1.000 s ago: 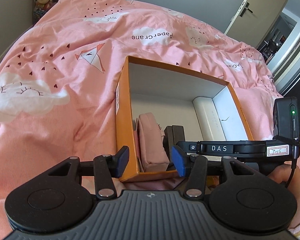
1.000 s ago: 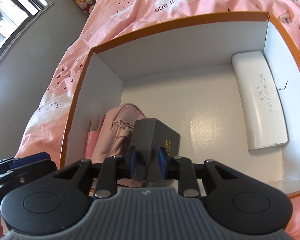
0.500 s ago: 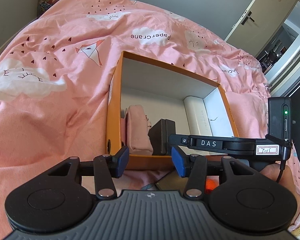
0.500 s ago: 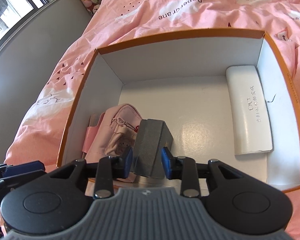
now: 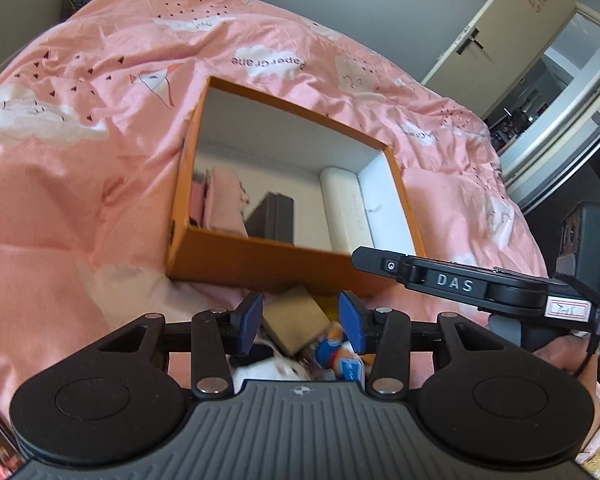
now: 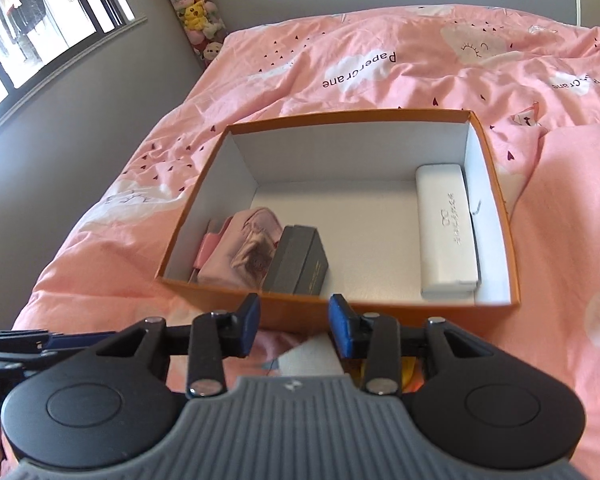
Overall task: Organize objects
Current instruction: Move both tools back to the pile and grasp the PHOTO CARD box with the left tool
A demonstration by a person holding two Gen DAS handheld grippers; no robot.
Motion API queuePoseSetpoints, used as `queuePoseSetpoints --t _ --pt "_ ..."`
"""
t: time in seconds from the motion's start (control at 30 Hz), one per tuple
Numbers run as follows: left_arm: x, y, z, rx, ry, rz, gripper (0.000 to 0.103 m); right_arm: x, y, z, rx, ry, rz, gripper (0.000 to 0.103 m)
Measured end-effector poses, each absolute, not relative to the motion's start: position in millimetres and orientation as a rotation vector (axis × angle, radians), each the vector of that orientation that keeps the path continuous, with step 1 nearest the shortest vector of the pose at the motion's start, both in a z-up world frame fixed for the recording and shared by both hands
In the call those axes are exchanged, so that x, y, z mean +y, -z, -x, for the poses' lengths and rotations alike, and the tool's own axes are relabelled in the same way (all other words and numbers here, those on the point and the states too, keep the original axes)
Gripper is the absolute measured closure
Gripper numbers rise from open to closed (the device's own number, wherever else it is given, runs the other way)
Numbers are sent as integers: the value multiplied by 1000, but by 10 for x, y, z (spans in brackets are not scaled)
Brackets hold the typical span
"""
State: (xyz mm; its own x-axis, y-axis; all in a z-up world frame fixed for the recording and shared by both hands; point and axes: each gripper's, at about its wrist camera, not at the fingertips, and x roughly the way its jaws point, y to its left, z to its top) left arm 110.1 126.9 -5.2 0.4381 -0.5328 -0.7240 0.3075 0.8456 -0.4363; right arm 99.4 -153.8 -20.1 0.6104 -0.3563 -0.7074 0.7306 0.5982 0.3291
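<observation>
— Right wrist view first, left to right: what's in the orange box (image 6: 380, 314)?

— Against its left wall stands a thin pink flat thing (image 6: 207, 249), then a pink pouch (image 6: 242, 254) leaning beside it, then a dark grey box (image 6: 298, 261) touching the pouch. A bare white floor follows, and a white glasses case (image 6: 446, 232) lies along the right wall. The whole box sits on a pink duvet (image 6: 380, 64) printed with clouds.

— And the right gripper (image 6: 294, 330)?

— It hangs just outside the near wall, fingers spread, nothing between them. Below it I see a pale card-like thing and something yellow, too blurred to name.

— Now the left wrist view?

— Same box (image 5: 260, 258) farther off; the pouch (image 5: 226, 204), grey box (image 5: 274, 218) and glasses case (image 5: 340, 208) line up left to right inside. The left gripper (image 5: 300, 322) is also spread wide and empty, hovering over a small heap in front of the box: a brown cardboard box (image 5: 296, 318) right between the blue pads, something white below it, and blue-and-orange packets (image 5: 340, 354) to its right.

— Anything else?

— The right gripper (image 5: 468, 286) crosses the right edge, seen side on, with a hand (image 5: 568, 356) under it. A door (image 5: 508, 20) stands ajar beyond the bed.
</observation>
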Motion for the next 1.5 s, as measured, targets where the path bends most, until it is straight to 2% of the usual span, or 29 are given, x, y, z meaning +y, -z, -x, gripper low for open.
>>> queuePoseSetpoints --t 0.1,0.27,0.63,0.8,0.93,1.27,1.4,1.5 --pt "1200 97 -893 1000 578 246 59 -1274 201 -790 632 685 -651 69" --pt "955 246 -584 1041 654 186 59 -909 350 -493 686 729 -641 77" --pt "702 751 -515 1205 545 171 60 -649 748 -259 792 796 -628 76" --pt "553 732 -558 1141 510 93 61 -658 757 -285 797 794 -606 76" --pt "420 790 -585 1197 522 -6 64 -681 779 -289 811 810 -598 76" --pt "372 873 -596 1182 528 -44 63 -720 800 -272 814 821 -614 75" --pt "374 877 -543 1143 557 -63 70 -726 794 -246 803 818 -628 71" --pt "426 860 -508 1123 573 -35 72 -716 794 -246 802 815 -623 70"
